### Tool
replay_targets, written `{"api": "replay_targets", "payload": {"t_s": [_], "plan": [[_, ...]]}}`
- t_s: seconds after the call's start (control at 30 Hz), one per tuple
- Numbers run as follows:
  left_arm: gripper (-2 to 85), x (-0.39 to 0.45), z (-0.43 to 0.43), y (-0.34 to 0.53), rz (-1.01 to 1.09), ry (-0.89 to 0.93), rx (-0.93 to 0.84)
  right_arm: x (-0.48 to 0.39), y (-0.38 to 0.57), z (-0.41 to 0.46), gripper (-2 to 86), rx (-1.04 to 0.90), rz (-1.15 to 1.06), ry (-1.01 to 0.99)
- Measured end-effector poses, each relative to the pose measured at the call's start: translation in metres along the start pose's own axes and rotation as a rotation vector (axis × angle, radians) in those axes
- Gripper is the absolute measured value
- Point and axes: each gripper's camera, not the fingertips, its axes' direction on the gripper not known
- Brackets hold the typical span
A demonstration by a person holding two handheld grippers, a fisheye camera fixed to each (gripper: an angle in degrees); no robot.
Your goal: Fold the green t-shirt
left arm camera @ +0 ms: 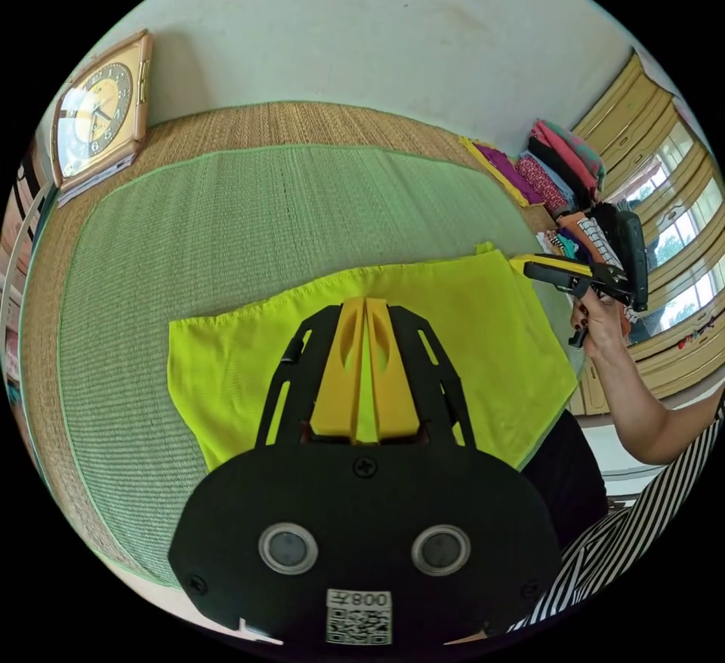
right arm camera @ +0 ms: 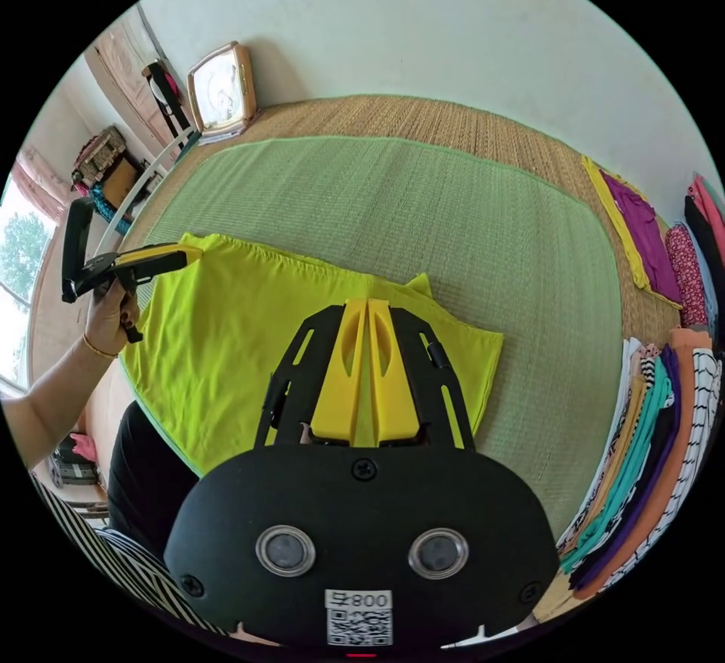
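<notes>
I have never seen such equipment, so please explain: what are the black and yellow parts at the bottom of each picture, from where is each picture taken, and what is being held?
Each picture comes from a fisheye camera riding on a hand-held tool, so the round shape bends straight lines. A person holds one tool in each hand. The left gripper fills the bottom of its own view; its yellow jaws are closed on the far edge of the green t-shirt. The right gripper does the same in its view. Each tool also appears from the side in the other's picture, with a hand around its handle. The shirt lies on a green mat, with a clock and stacked clothes nearby.
</notes>
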Motion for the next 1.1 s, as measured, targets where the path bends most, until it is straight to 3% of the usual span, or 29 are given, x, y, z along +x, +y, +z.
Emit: {"api": "replay_targets", "payload": {"t_s": [0.4, 0.77, 0.87, 0.97, 1.1], "plan": [[0.5, -0.024, 0.033, 0.012, -0.052, -0.049, -0.104, 0.023, 0.0, 0.039, 0.1, -0.094, 0.06, -0.034], [1.6, -0.057, -0.023, 0.073, -0.119, 0.001, 0.081, 0.051, 0.035, 0.005, 0.2, 0.017, 0.09, -0.105], [1.1, -0.078, -0.02, 0.096, -0.186, -0.084, 0.022, 0.063, 0.049, 0.005, 0.2, 0.014, 0.11, -0.098], [1.1, -0.103, -0.005, 0.112, -0.241, -0.048, -0.065, 0.079, 0.051, 0.026, 0.2, -0.065, 0.14, -0.11], [2.2, -0.113, -0.022, 0.129, -0.284, -0.006, -0.009, 0.091, 0.054, 0.023, 0.3, -0.079, 0.152, -0.138]]}}
